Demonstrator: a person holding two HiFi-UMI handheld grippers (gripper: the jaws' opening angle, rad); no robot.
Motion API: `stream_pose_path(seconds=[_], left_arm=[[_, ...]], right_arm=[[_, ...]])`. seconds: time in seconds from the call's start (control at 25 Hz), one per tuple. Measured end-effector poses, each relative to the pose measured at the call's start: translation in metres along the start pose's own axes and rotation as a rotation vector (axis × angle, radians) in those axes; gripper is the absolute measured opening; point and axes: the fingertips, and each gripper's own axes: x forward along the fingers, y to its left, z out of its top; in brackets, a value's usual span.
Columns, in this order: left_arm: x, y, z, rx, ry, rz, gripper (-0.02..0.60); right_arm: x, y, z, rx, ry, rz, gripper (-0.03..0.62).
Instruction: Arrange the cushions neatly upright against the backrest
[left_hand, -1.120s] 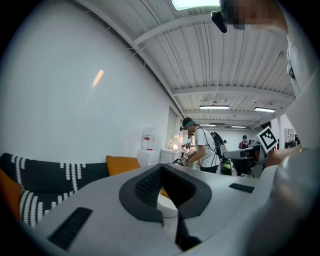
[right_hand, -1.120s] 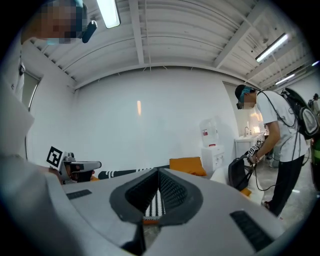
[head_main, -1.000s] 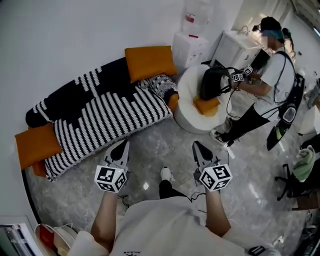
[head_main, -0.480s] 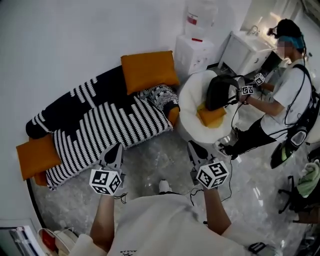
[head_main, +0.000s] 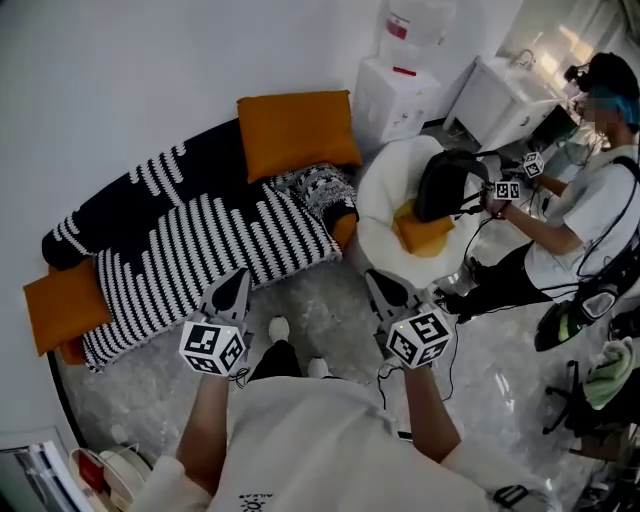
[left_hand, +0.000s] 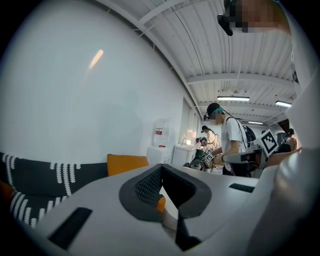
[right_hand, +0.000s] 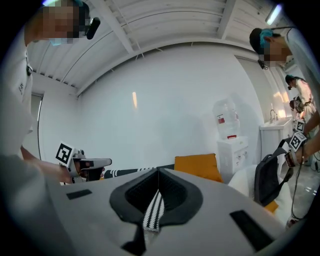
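Cushion, orange, slumped at sofa end, off backrest. Fully closed and empty, short of sofa: left gripper, right gripper. Risk: shoving cushion floorward unless opened first.

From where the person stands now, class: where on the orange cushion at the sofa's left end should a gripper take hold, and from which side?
Probably take the orange cushion by its room-facing edge, the left gripper coming from the floor side: it lies slumped flat at the sofa end, wall behind, so that soft edge is free.
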Motion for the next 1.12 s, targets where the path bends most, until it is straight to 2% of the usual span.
stream_pose_path(seconds=[0.2, 0.44, 0.88, 1.12], left_arm=[[0.042, 0.021, -0.006, -0.025, 0.019, -0.024, 0.018], [0.095, 0.046, 0.008, -0.002, 0.046, -0.068, 0.018], [0.197, 0.141, 0.039, -0.016, 0.081, -0.152, 0.018], [0.238, 0.195, 0.056, -0.020, 0.091, -0.160, 0.018]], right_arm=[[0.030, -0.013, 0.000, 0.002, 0.027, -0.009, 0.025], [0.075, -0.039, 0.017, 0.016, 0.036, -0.043, 0.024], [0.197, -0.074, 0.060, 0.039, 0.027, -0.125, 0.024], [0.250, -0.094, 0.083, 0.029, 0.023, -0.167, 0.024]])
